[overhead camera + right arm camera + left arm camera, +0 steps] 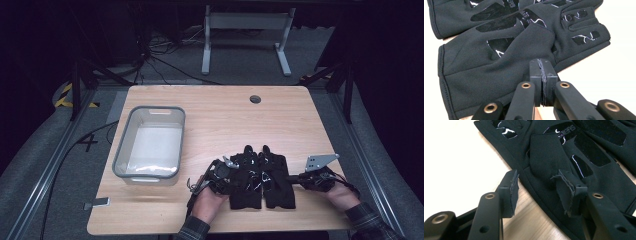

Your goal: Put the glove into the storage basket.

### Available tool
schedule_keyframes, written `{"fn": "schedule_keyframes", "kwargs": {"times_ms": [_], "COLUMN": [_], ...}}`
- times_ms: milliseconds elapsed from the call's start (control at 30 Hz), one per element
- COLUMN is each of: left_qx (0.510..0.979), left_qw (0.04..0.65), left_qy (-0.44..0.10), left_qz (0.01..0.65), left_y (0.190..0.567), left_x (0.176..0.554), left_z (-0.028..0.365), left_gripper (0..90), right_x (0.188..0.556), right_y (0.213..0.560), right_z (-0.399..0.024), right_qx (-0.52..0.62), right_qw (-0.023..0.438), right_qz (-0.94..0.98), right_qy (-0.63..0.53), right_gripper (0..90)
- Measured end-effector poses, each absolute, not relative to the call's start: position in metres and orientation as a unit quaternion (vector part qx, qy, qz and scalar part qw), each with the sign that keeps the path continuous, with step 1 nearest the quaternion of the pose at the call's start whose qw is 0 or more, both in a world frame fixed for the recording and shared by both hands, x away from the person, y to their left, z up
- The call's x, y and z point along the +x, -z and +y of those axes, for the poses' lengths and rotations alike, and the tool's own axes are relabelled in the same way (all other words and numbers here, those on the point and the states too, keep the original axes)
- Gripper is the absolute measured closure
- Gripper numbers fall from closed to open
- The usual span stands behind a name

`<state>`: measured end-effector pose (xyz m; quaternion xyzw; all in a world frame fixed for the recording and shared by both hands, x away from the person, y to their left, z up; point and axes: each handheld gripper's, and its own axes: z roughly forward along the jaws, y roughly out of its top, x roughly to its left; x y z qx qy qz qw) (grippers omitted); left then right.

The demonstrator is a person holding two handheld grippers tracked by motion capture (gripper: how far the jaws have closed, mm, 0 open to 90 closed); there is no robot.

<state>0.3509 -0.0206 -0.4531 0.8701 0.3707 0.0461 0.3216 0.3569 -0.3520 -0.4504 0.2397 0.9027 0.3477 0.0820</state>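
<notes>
Two gloves [261,175] lie side by side on the table [220,115], between both grippers' fingers; a bin [150,142] sits left.

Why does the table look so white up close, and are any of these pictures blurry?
Left gripper view: the table is overexposed almost to white, and the gloves show glare streaks. Right gripper view: similar washout at right. High view: slightly soft, with dark surroundings and an evenly lit bin.
</notes>
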Motion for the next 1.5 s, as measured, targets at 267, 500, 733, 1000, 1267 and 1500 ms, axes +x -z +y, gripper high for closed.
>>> {"fn": "schedule_keyframes", "kwargs": {"times_ms": [267,500,733,1000,1267,1500], "left_qx": [0.871,0.864,0.843,0.829,0.822,0.821], "left_qw": [0.32,0.331,0.377,0.42,0.445,0.46], "left_qy": [-0.056,-0.042,-0.025,-0.019,-0.017,-0.011], "left_qz": [0.369,0.378,0.382,0.368,0.355,0.338], "left_y": [0.454,0.452,0.44,0.424,0.411,0.401], "left_x": [0.351,0.354,0.357,0.358,0.364,0.37], "left_z": [-0.022,-0.019,-0.01,-0.01,-0.013,-0.02], "left_gripper": [76.8,86.7,86.8,87.0,87.1,87.2], "right_x": [0.357,0.357,0.357,0.36,0.364,0.373], "right_y": [0.451,0.451,0.451,0.451,0.451,0.451], "right_z": [-0.352,-0.351,-0.35,-0.347,-0.339,-0.331], "right_qx": [0.239,0.237,0.236,0.236,0.227,0.227], "right_qw": [0.083,0.081,0.08,0.079,0.082,0.074], "right_qz": [0.903,0.904,0.904,0.903,0.906,0.903], "right_qy": [-0.346,-0.346,-0.347,-0.35,-0.348,-0.356], "right_gripper": [90.0,90.0,90.0,90.0,90.0,90.0]}}
